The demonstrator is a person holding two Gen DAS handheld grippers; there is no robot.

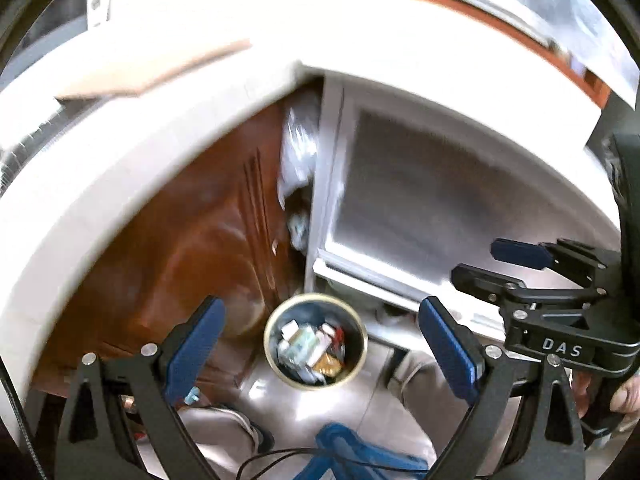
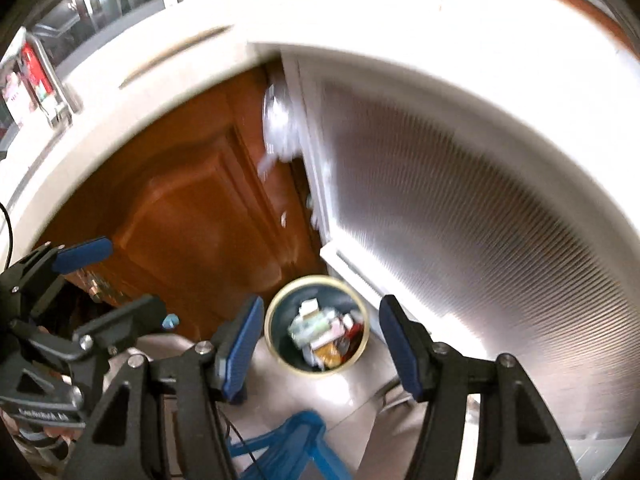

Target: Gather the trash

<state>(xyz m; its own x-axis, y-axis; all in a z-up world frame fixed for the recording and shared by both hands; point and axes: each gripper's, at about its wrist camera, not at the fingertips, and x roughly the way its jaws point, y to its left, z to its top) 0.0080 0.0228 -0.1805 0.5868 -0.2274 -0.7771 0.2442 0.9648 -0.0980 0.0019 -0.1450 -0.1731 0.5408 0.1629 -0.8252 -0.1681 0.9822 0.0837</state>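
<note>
1. Two grippers share our view down at a round trash bin (image 1: 315, 342), which we take as the landmark for every place below.
2. We see a pale countertop edge (image 1: 120, 152) sweeping in a wide arc well above the bin, blurred.
3. We see a brown wooden cabinet door (image 2: 192, 208) up and to the left of the bin, and a white-framed ribbed panel (image 2: 460, 220) up and to the right; between them, straight above the bin, crumpled clear plastic (image 1: 298, 152) sits in the gap.
4. We see the bin standing on the pale tiled floor (image 1: 384, 412), its rim (image 2: 276, 312) light-coloured and its inside dark. Trash (image 2: 324, 334) already lies in it: white scraps, a greenish wrapper, something red and something golden-brown.
5. Our left gripper (image 1: 320, 344) frames the bin from above, its blue pads (image 1: 196, 348) well apart with nothing between them; the bin shows in the gap.
6. Our right gripper (image 2: 318, 348) also hangs above the bin, jaws apart and clamped on nothing. From the left wrist it appears right of the bin (image 1: 492, 264), a hand (image 1: 624, 396) on its handle.
7. A blue plastic piece (image 2: 292, 440) shows on the floor below the bin; we cannot tell what it is.
8. Thin dark cables (image 1: 280, 460) run near it.
</note>
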